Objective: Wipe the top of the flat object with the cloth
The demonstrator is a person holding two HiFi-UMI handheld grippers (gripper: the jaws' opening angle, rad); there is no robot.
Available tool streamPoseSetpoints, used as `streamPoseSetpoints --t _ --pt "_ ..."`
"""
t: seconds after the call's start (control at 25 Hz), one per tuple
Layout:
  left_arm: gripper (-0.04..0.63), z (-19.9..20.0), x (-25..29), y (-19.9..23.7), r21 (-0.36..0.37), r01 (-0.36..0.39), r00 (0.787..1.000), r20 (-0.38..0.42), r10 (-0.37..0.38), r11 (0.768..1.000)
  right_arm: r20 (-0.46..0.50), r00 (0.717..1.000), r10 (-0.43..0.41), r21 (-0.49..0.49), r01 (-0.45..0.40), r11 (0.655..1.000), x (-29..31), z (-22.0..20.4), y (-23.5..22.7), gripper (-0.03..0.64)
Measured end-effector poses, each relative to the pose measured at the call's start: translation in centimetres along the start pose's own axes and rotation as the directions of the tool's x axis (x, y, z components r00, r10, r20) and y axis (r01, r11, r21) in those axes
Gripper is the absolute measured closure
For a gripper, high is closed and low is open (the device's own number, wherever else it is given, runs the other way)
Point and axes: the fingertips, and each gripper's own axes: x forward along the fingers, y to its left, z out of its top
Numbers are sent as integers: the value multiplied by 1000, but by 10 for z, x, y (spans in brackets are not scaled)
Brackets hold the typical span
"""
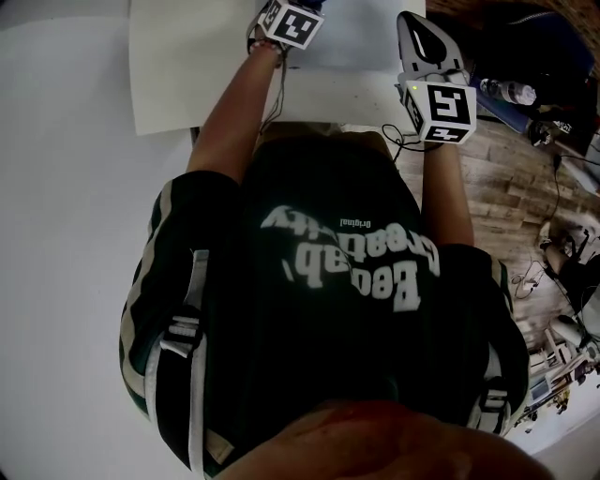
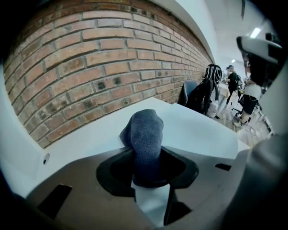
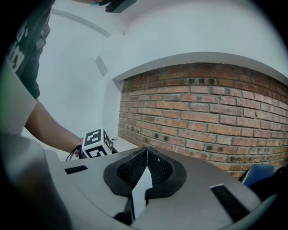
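A grey-blue cloth [image 2: 144, 134] stands up out of my left gripper [image 2: 147, 177], whose black jaws are shut on its lower end. It hangs just above a flat white top [image 2: 198, 130] that runs up to a brick wall. In the head view only the left gripper's marker cube [image 1: 291, 23] shows, at the top edge over the white top [image 1: 187, 66]. My right gripper [image 3: 146, 155] has its ribbed jaws pressed together with nothing between them. It is held up in the air to the right [image 1: 419, 33], pointing toward the wall.
A brick wall [image 3: 202, 117] backs the white top. To the right is a wooden floor [image 1: 511, 187] with cables, a bottle and dark bags. People and a dark chair [image 2: 198, 96] are far off in the left gripper view. My torso fills the middle of the head view.
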Motion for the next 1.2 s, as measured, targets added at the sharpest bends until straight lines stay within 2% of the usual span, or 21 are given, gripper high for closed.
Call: streamPoseSetpoints --t 0.72,0.96,1.2 --pt "445 -82 -81 -75 -62 86 996 4 -86 994 6 997 81 -14 -81 997 14 6 16 621" --pt "443 -83 -80 -74 -73 88 996 -4 -89 993 4 996 88 -21 -88 996 15 5 14 621" --pt "443 -65 -59 -64 -76 100 995 10 -99 992 -7 998 70 -16 -70 997 12 -3 4 621"
